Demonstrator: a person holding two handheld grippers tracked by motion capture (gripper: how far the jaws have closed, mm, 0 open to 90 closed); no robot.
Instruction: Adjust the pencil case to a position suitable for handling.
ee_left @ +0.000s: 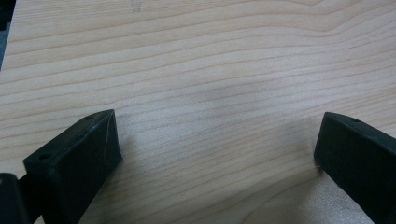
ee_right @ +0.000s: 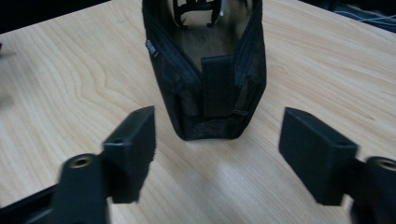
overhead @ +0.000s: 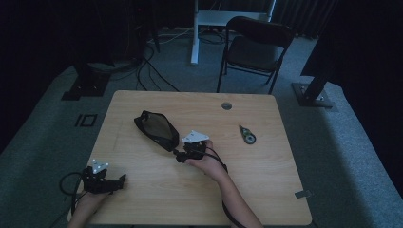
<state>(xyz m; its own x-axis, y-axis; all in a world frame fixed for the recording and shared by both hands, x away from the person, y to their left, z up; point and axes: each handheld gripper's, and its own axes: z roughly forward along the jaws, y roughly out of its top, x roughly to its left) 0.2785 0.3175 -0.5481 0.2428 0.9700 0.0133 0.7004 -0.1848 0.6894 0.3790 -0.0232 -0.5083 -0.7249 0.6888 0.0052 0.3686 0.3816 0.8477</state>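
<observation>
My right gripper (ee_right: 217, 158) is wide open, holding nothing; I should slide it straight around the bag (ee_right: 205, 74) end.

left gripper (overhead: 122, 179): black, grey plate, cable | right gripper (overhead: 177, 156): black, blocky jaws, brass screws

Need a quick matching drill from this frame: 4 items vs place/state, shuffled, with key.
Things:
1. black mesh pouch
2. left claw
3. right claw
4. small tape dispenser

Places/states:
A. open, over bare wood near the table's left front edge
B. lying alone on the right half of the table
C. open, aimed at the pouch's near end, not touching it
D. mid-table, mouth open

Pairs: 1-D, 2-A, 3-C, 4-B
</observation>
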